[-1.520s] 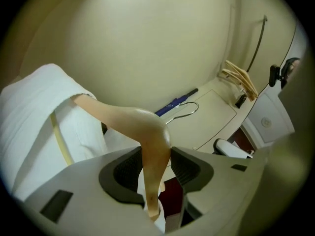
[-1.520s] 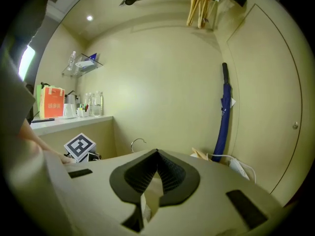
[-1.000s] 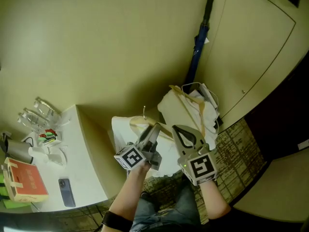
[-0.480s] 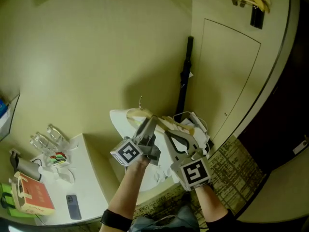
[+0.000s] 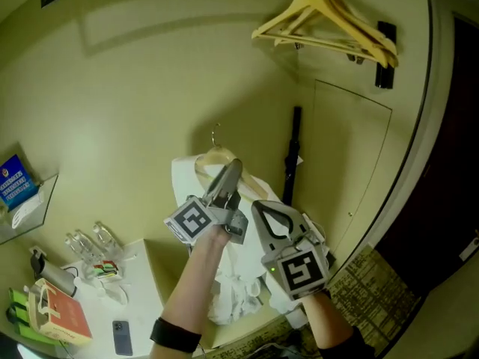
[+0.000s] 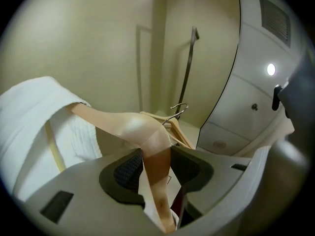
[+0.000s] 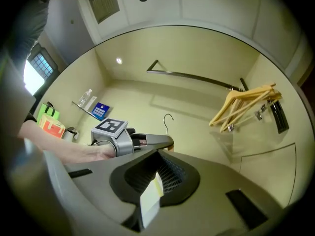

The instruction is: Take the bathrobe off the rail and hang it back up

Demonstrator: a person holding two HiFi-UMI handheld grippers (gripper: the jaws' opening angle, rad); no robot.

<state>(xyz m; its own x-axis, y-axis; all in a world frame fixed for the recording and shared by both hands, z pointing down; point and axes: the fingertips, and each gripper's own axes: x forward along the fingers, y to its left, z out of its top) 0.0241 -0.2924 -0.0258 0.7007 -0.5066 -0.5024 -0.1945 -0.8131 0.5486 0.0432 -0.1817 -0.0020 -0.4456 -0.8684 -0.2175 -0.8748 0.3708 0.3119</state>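
Up close, at the right tongs (image 7: pixel 151 193): pinched tight on a thin strip of white cloth with a yellow edge, most likely a fold of the bathrobe (image 5: pixel 236 294). Just beside, at the left tongs (image 6: pixel 156 168): clamped across the wooden hanger (image 6: pixel 123 127), gripping one arm near the neck, jaws parted only by the wood. Draped over that hanger, white and bulky, hanging down in front of the person and next to the desk (image 5: pixel 146 275) corner. Off the rail already, then, and held up on its hanger by both hands.

Poking up above the left tongs, the metal hook (image 5: pixel 215 137), free, caught on nothing. Further back against the wall, a dark umbrella (image 5: pixel 293 155) standing upright. Higher and farther, a bunch of empty hangers (image 5: pixel 329 21) on the rail (image 7: pixel 197 76), well apart from the hook.

Step in hand, by the look of it: the return trip, hanging it back up. Next move, as a judgement: lift higher, bring the hook over a bare stretch of the bar beside the empty hangers, lower until seated, and only then let go with both tongs. Worth watching: heavy cloth dragging the hanger crooked.
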